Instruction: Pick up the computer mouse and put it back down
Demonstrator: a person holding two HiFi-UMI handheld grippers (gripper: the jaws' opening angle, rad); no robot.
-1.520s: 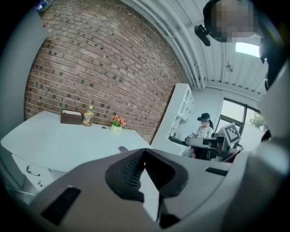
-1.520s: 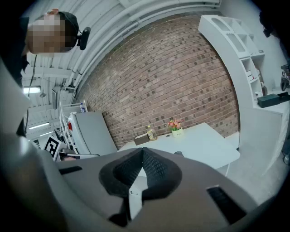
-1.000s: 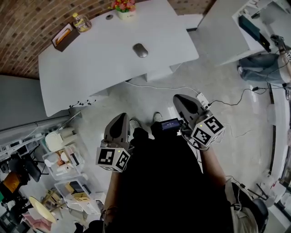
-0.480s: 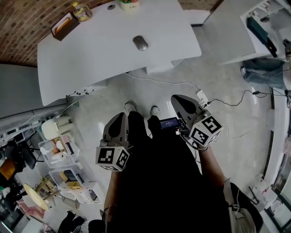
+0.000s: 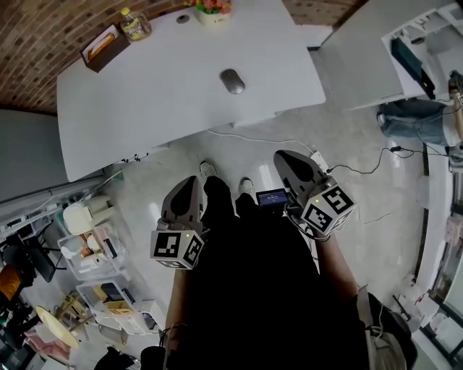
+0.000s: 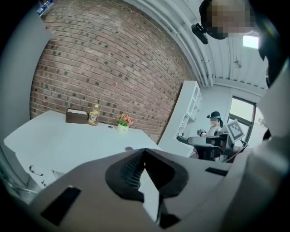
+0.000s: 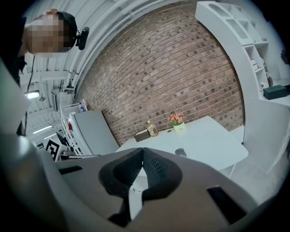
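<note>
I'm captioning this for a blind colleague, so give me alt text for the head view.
Seen from above, a person stands holding the left gripper and right gripper at waist height, both shut and empty. Ahead, a white table bears a mouse, with a box, bottle and flowers at its far edge.

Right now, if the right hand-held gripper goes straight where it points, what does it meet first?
Likely the white table, just left of the computer mouse, not the mouse itself. The right hand-held gripper is shut and empty; depth is hard to judge.
</note>
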